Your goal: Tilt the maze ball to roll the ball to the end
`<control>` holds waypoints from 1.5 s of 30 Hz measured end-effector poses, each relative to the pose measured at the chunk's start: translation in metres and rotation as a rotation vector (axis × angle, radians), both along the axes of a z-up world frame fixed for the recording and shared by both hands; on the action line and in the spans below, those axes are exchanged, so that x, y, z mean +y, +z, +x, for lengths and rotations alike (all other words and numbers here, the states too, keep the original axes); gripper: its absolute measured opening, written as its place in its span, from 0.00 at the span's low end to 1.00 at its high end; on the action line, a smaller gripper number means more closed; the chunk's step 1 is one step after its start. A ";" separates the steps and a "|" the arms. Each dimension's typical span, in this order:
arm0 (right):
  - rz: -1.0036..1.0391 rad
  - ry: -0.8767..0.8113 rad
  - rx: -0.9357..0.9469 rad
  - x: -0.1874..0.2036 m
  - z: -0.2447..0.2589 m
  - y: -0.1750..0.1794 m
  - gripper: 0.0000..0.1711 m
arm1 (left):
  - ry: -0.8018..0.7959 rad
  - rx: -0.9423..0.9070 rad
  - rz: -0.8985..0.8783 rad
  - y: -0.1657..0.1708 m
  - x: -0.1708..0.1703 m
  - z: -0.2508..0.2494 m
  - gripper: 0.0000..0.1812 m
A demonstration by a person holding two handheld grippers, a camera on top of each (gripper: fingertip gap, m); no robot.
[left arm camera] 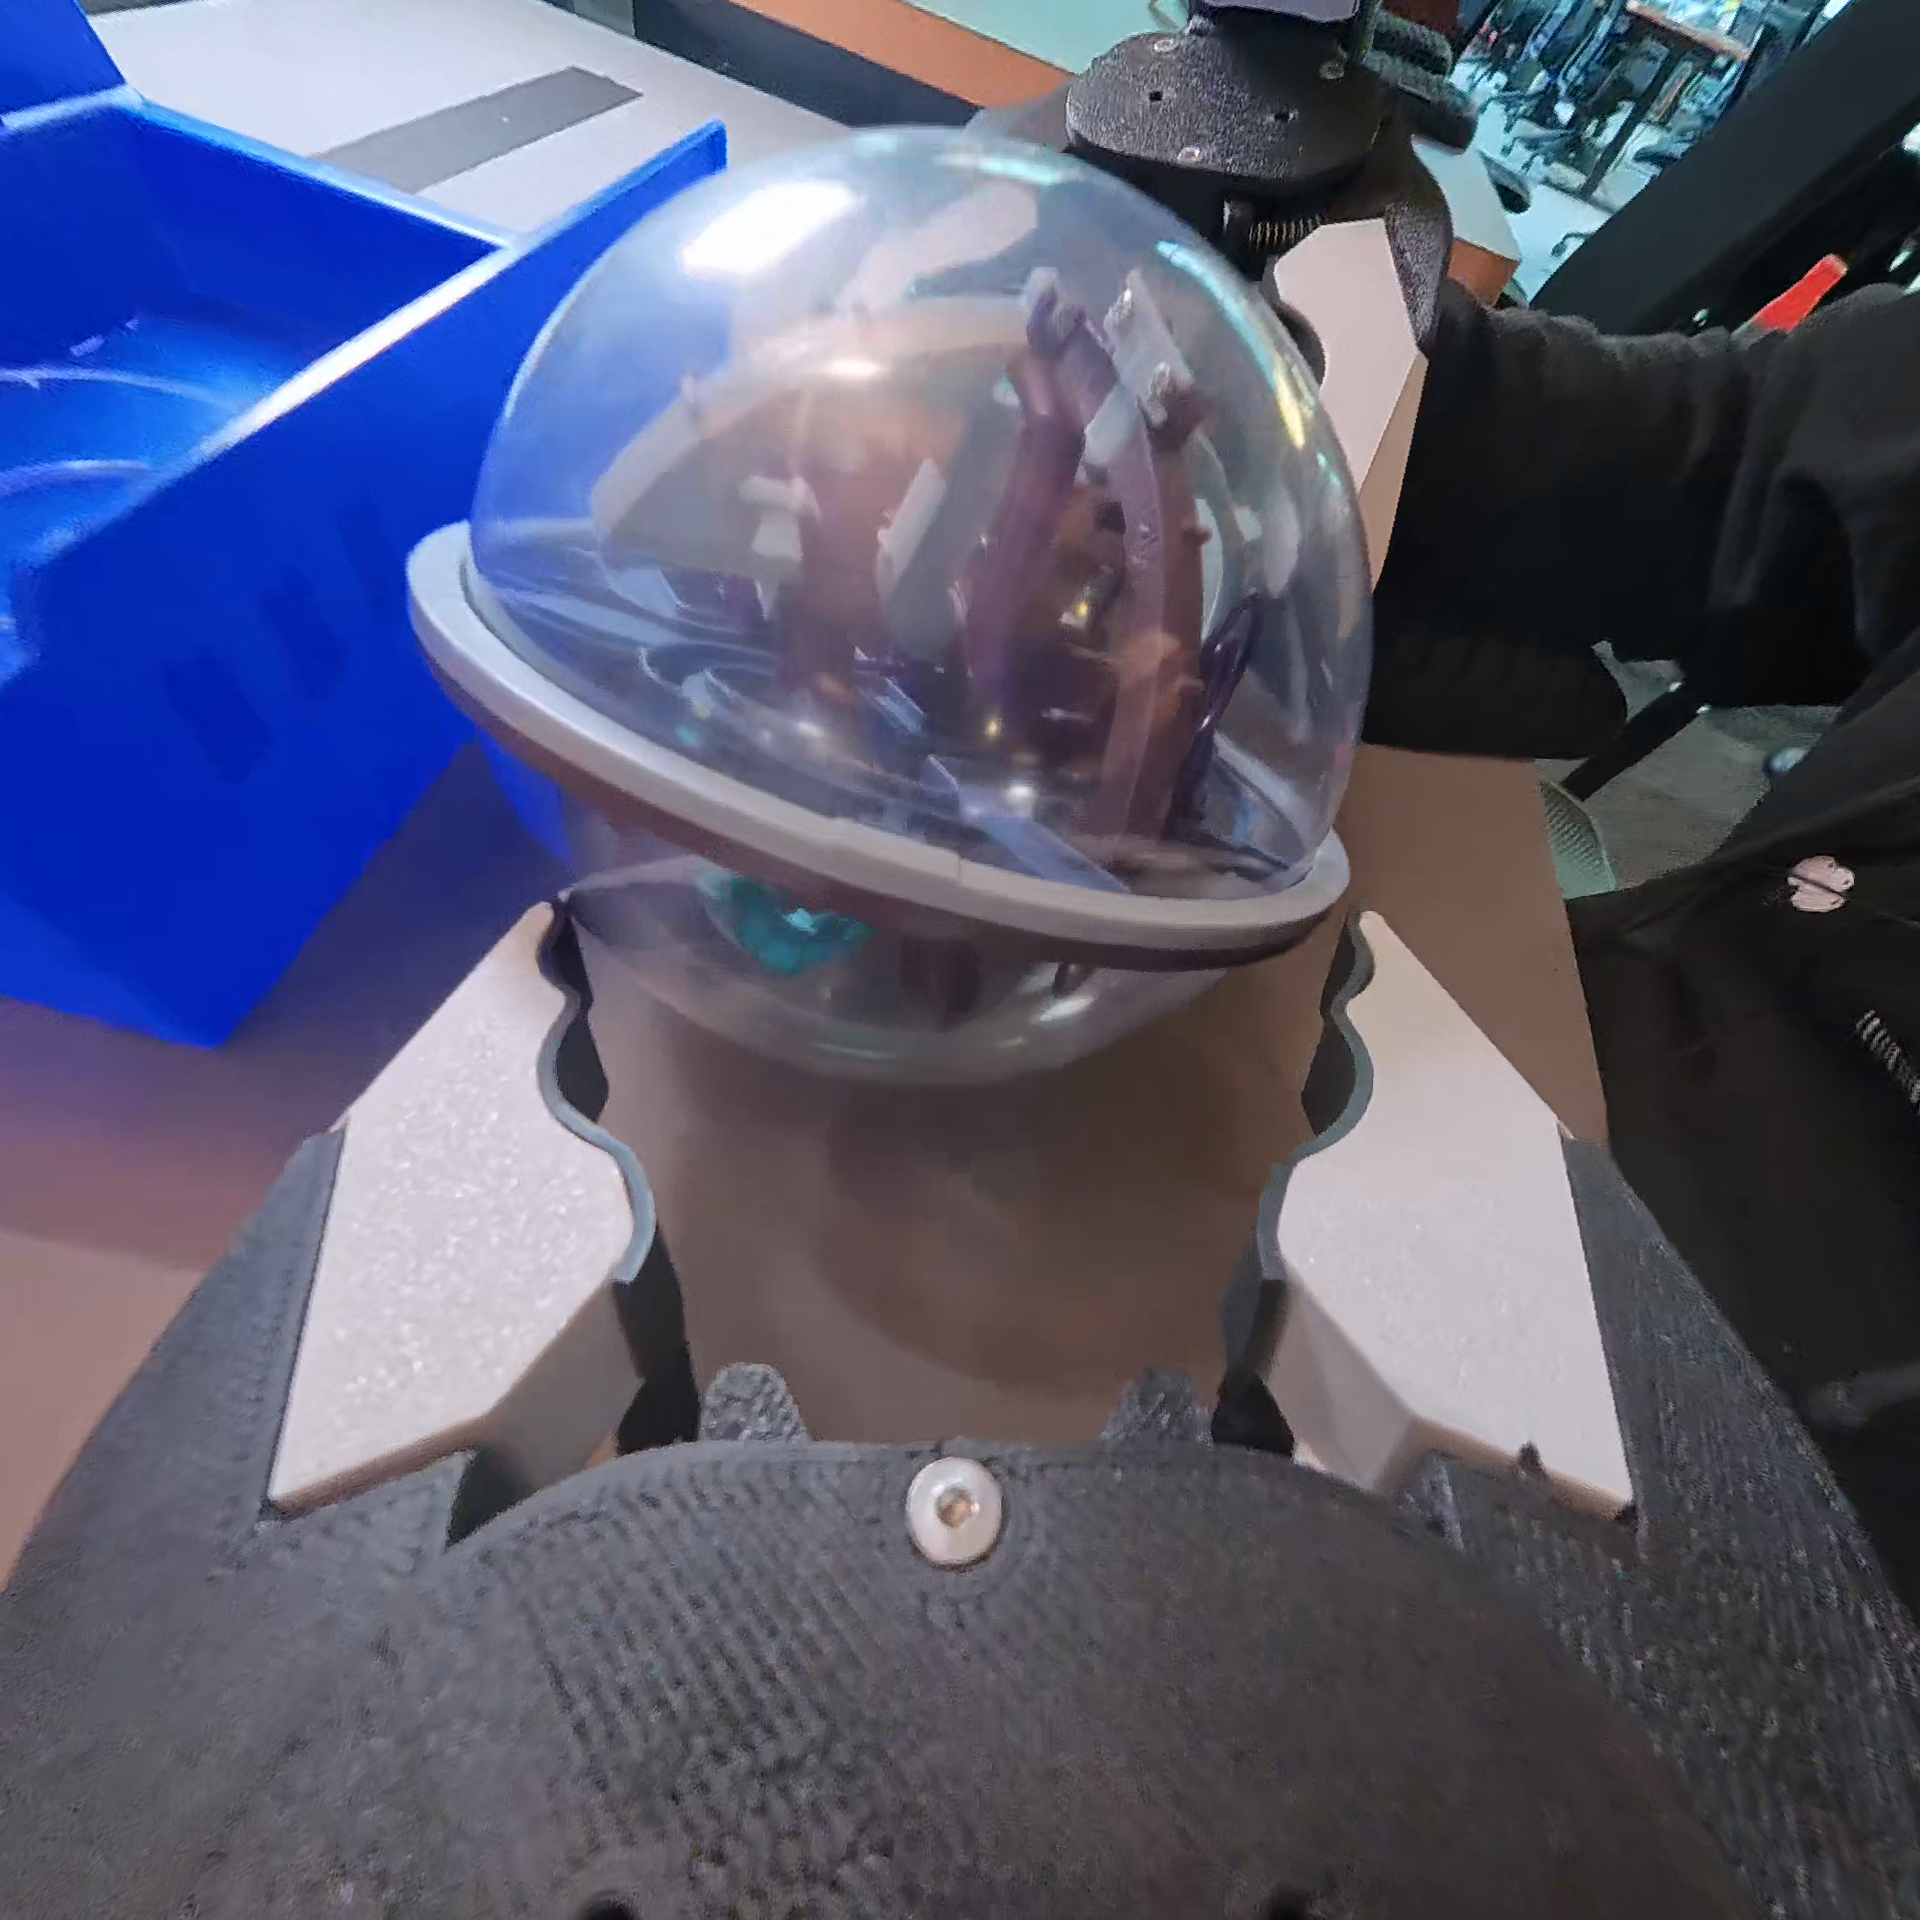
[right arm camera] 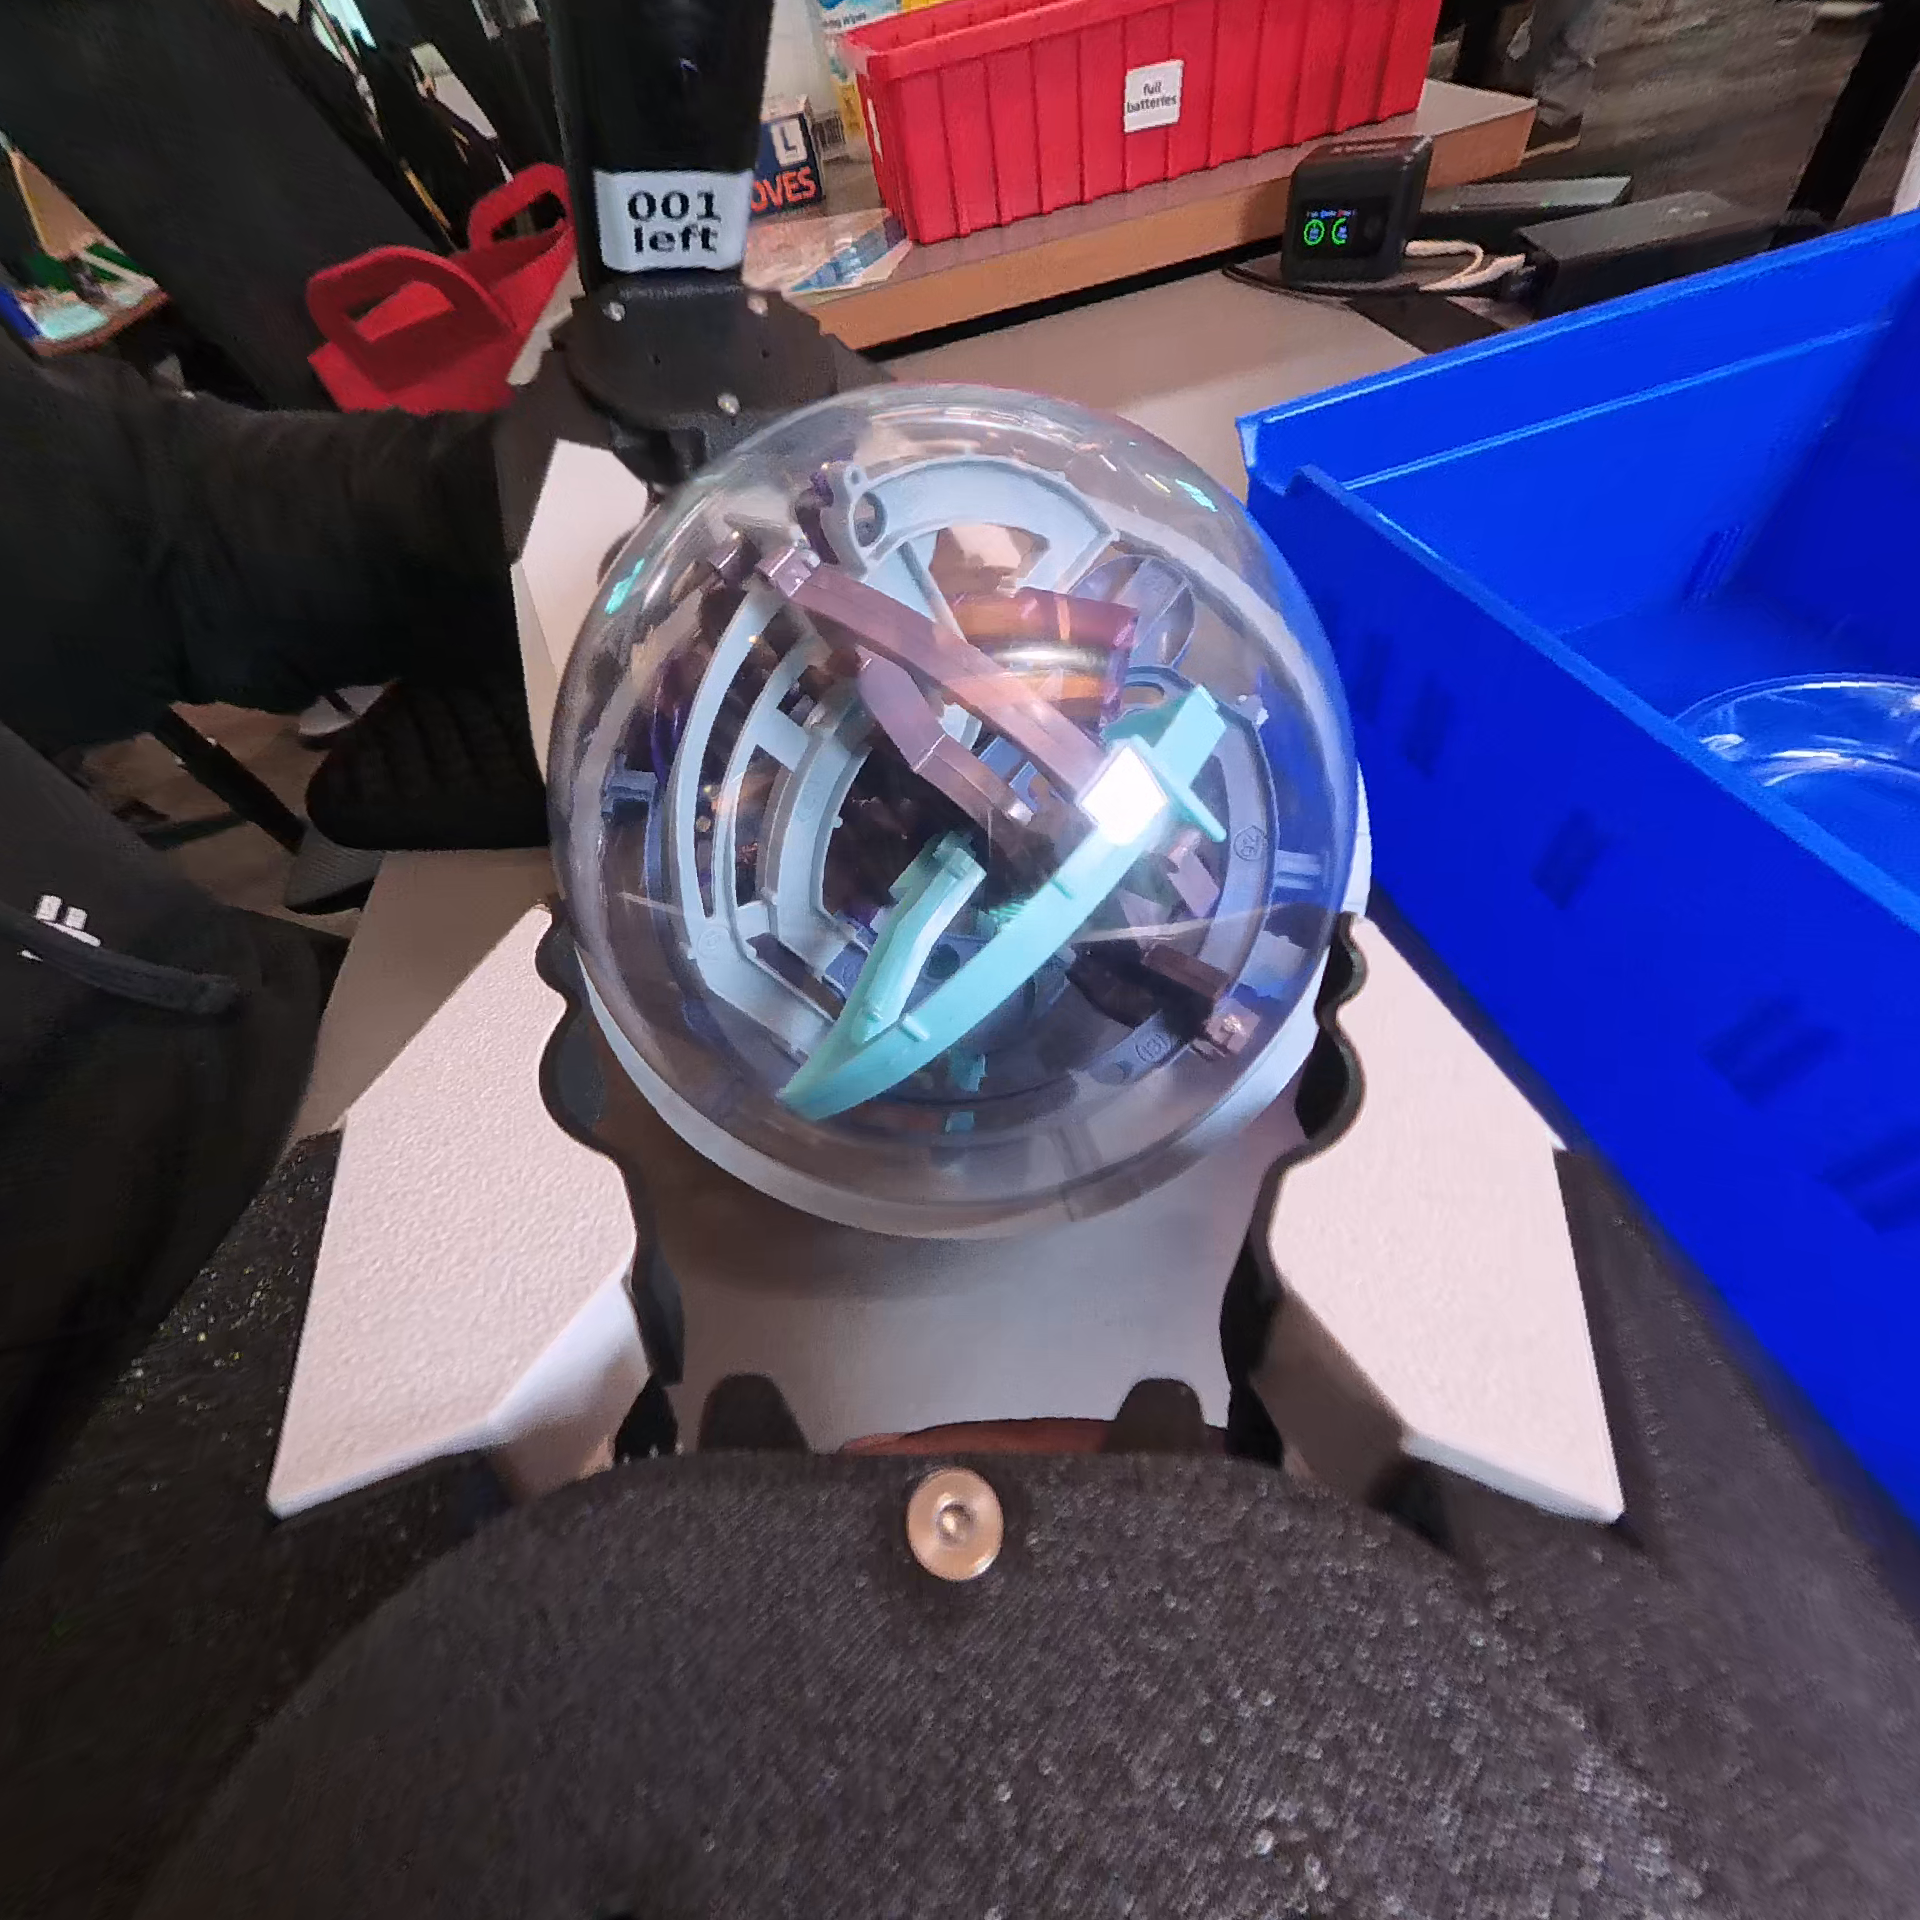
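The maze ball (left arm camera: 914, 540) is a clear sphere with a grey ring around its middle and purple, grey and teal tracks inside. It is held tilted above the table between my two grippers, which face each other. My left gripper (left arm camera: 951, 935) has wide-spread jaws with the tips against the ball's lower half. My right gripper (right arm camera: 945, 935) grips the ball (right arm camera: 935, 810) the same way from the opposite side. The right gripper's body (left arm camera: 1247, 135) shows behind the ball, as does the left gripper's body (right arm camera: 675, 343). I cannot pick out the small ball inside.
A blue plastic bin (left arm camera: 208, 520) stands close beside the ball, also in the right wrist view (right arm camera: 1662, 727), with a clear dome (right arm camera: 1818, 748) in it. Black-gloved hands (left arm camera: 1610, 520) (right arm camera: 208, 540) hold the grippers. A red bin (right arm camera: 1091, 104) stands far back. The table edge (left arm camera: 1455, 831) is near.
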State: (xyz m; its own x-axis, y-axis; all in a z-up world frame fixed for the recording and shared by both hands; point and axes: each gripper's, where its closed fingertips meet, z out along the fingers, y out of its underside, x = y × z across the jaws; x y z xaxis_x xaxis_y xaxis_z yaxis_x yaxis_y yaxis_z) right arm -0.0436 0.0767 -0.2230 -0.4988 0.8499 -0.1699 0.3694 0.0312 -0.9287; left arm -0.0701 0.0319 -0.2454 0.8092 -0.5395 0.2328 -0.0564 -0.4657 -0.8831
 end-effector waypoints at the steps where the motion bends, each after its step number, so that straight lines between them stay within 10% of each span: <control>1: -0.010 -0.002 -0.004 0.001 0.001 -0.001 0.80 | 0.002 -0.023 -0.008 -0.002 0.002 0.002 0.77; 24: 0.132 -0.108 -0.064 0.041 0.026 -0.020 0.80 | -0.113 -0.037 0.083 -0.007 0.060 0.022 0.80; 45: -0.104 -0.010 0.100 0.010 0.022 0.064 0.80 | 0.023 0.011 0.287 0.126 0.039 0.024 0.79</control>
